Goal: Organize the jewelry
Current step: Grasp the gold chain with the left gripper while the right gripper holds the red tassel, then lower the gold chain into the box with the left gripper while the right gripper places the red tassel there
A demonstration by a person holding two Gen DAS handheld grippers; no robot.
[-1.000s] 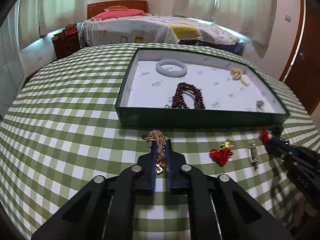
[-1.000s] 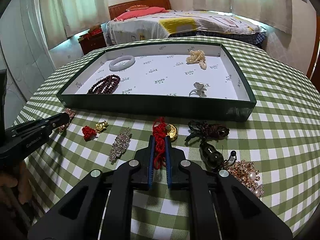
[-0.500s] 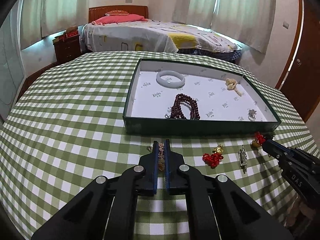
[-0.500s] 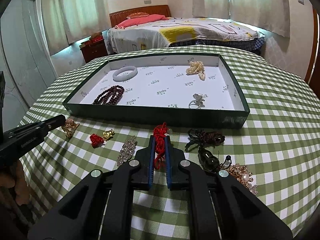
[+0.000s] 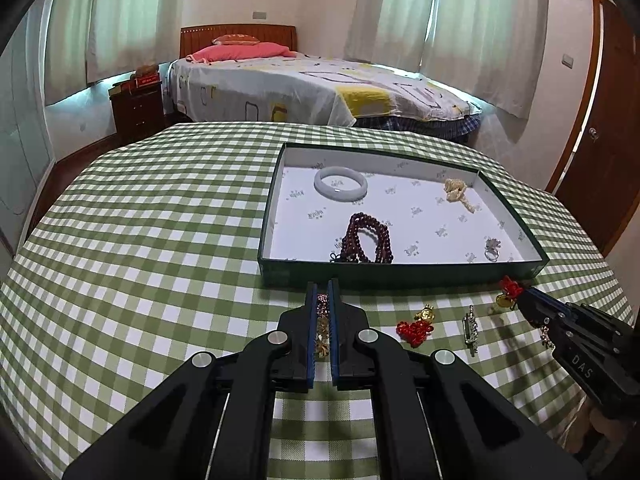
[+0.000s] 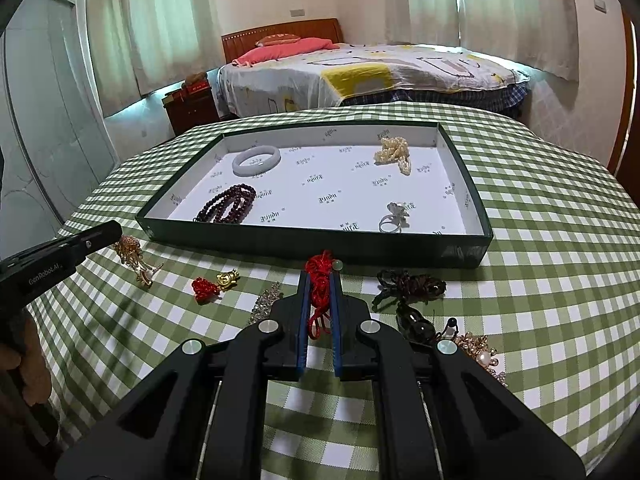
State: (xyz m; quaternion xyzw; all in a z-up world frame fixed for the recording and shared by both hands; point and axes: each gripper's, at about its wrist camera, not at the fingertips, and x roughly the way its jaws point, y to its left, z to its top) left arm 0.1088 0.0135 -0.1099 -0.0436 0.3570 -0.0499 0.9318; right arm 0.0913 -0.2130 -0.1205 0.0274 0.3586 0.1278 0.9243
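My left gripper (image 5: 322, 293) is shut on a rose-gold chain (image 5: 322, 322), held above the checked tablecloth just short of the green tray (image 5: 400, 274). In the right wrist view the chain (image 6: 132, 256) dangles from the left gripper (image 6: 110, 233). My right gripper (image 6: 320, 277) is shut on a red cord charm (image 6: 320, 290), also near the tray's front wall (image 6: 320, 245). In the tray lie a white bangle (image 6: 256, 160), dark red beads (image 6: 228, 208), a pearl piece (image 6: 394, 152) and a silver ring (image 6: 394, 219).
Loose on the cloth between the grippers are a red knot with a gold charm (image 6: 206, 288) and a crystal clip (image 6: 266, 302). A dark cord pendant (image 6: 412, 288) and a pearl brooch (image 6: 480, 354) lie to the right. A bed stands behind the table.
The left gripper has risen and lifted the chain off the cloth. The right gripper has come up slightly with the red cord. Both stay shut.
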